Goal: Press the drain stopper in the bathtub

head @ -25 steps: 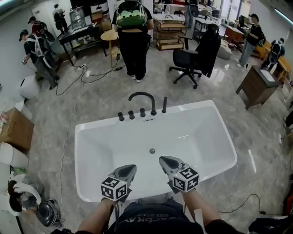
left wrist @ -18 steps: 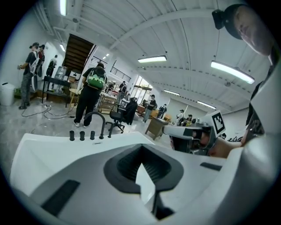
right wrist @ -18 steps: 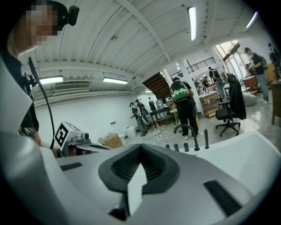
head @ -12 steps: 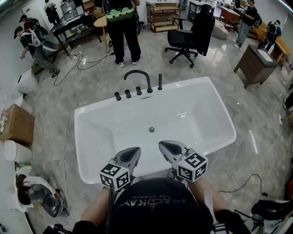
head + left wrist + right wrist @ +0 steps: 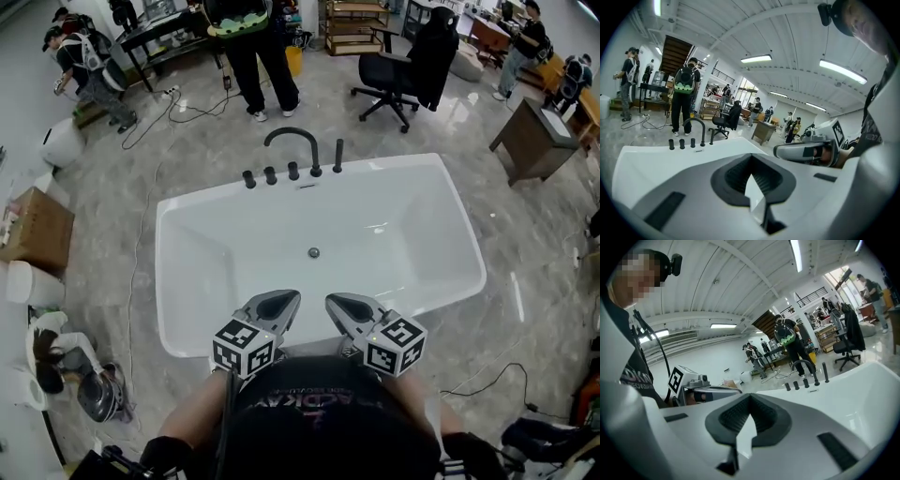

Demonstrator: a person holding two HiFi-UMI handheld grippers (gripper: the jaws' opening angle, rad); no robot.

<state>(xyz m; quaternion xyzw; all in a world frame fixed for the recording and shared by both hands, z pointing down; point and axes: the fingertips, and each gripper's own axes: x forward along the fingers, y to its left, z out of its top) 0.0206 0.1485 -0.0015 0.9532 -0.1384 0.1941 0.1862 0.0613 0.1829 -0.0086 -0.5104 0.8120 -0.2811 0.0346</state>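
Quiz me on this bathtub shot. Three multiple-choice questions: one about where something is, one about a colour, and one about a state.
1. Where is the drain stopper?
A) In the middle of the bathtub floor
B) On the far rim
C) On the room floor outside the tub

2. What colour is the faucet?
A) Chrome
B) Black
C) Gold

3. What are the left gripper and right gripper doing?
A) Both pressing the stopper
B) One gripping the faucet
C) Both above the near rim, jaws together, holding nothing

Answers:
1 A: the small round disc lies mid-floor.
2 B: the arched spout is dark against the white tub.
3 C: the head view shows both short of the stopper, and each gripper view shows nothing between its jaws.
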